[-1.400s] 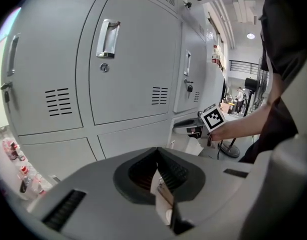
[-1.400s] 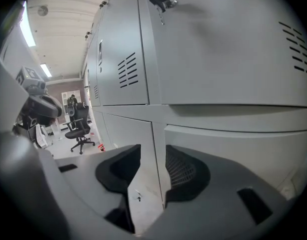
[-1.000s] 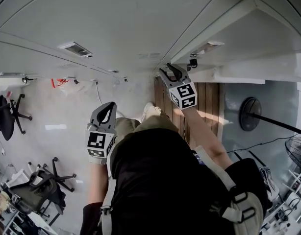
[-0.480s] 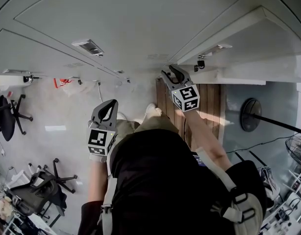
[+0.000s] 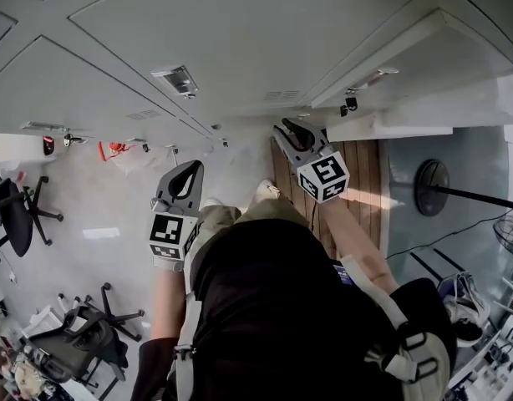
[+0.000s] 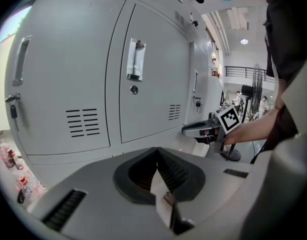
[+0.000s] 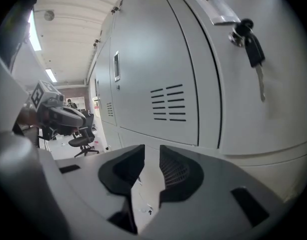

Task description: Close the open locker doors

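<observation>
A row of grey locker doors runs across the top of the head view. At the upper right one grey panel seems to stand out from the row. My left gripper hangs a little in front of the lockers, and its tips meet with nothing in them. In its own view that left gripper faces shut doors with recessed handles. My right gripper is close to the locker fronts. The right gripper shows a narrow gap between its jaws, which have just been closing on nothing. A key hangs in the lock above.
Office chairs stand on the pale floor to the left. A fan on a stand and a strip of wooden flooring lie to the right. Small bottles sit on the floor by the lockers.
Both grippers have risen slightly along the locker fronts, the right one more. The right gripper's jaws look narrower than before. The head view has tilted a little.
</observation>
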The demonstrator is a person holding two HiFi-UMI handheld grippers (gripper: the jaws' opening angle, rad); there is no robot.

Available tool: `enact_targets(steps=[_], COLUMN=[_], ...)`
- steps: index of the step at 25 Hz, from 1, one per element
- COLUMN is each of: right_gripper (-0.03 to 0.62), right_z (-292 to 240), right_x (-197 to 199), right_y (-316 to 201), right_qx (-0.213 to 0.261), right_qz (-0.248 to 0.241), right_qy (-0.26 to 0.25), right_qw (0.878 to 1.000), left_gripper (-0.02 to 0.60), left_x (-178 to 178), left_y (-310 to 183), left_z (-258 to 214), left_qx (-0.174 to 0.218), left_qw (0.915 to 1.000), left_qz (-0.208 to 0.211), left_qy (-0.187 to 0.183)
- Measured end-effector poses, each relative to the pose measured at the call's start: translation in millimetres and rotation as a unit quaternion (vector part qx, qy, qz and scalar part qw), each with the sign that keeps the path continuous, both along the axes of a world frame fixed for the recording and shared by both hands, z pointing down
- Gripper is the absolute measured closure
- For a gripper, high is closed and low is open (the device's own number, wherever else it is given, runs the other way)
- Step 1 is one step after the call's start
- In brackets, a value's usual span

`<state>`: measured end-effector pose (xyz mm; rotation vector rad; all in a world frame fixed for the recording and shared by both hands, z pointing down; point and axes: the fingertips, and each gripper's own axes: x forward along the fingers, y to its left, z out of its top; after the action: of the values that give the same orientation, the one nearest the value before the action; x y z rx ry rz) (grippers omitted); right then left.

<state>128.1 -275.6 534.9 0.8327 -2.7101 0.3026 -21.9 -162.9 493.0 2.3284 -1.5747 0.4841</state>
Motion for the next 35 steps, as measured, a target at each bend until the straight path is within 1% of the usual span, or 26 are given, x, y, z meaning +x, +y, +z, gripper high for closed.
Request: enact_targets(steps=[4,7,13,14,19,23,26,31,35], right_gripper=[0.505,0.513,0.52,0.522,0.523,0.523,0.523,0.522,0.528], right_z=[-38.5,-67.1,-118.2,-124.8,-155.1,-172.8,-179.0,-185.6,-187.1], right_x=[-16.3,-31.3,-59.7,-63.8,-80.0,-90.2,-95.9,-105.8,-108.6], right_y=[17.7,32.8,60.5,64.2,78.6,86.1,90.5,96.9,101.1], right_qx=[0.022,0.043,0.079,0.084,0.114,0.128,0.131,0.143,0.158], right_qz=[-0.017,-0.035,-0.066,-0.071,-0.085,-0.089,-0.088,-0.088,-0.084], right_qy=[-0.021,-0.029,-0.045,-0.046,-0.048,-0.054,-0.05,-0.048,-0.042], right_qw=[0.999,0.998,0.994,0.993,0.989,0.986,0.986,0.985,0.983], left_gripper=[0.572,0.572,0.572,0.572,0.572,0.571,0.571,0.571,0.571], left_x=[-7.6,-15.9,-29.1,-30.3,-39.2,-48.9,-55.6,-64.1,-65.8], left_y=[-5.8,-8.1,-9.7,-8.6,-4.2,-0.3,2.9,7.0,8.7], left_z=[-18.1,-35.0,-82.0,-88.9,-109.5,-124.7,-133.4,-139.7,-136.2], left_qx=[0.026,0.047,0.115,0.122,0.139,0.156,0.169,0.178,0.176], left_qw=[0.9996,0.9988,0.993,0.9922,0.9898,0.9868,0.9847,0.9832,0.9833], left_qz=[0.012,0.011,0.013,0.015,0.021,0.016,0.018,0.024,0.027], left_qy=[0.0,0.006,0.019,0.02,0.021,0.039,0.038,0.031,0.034])
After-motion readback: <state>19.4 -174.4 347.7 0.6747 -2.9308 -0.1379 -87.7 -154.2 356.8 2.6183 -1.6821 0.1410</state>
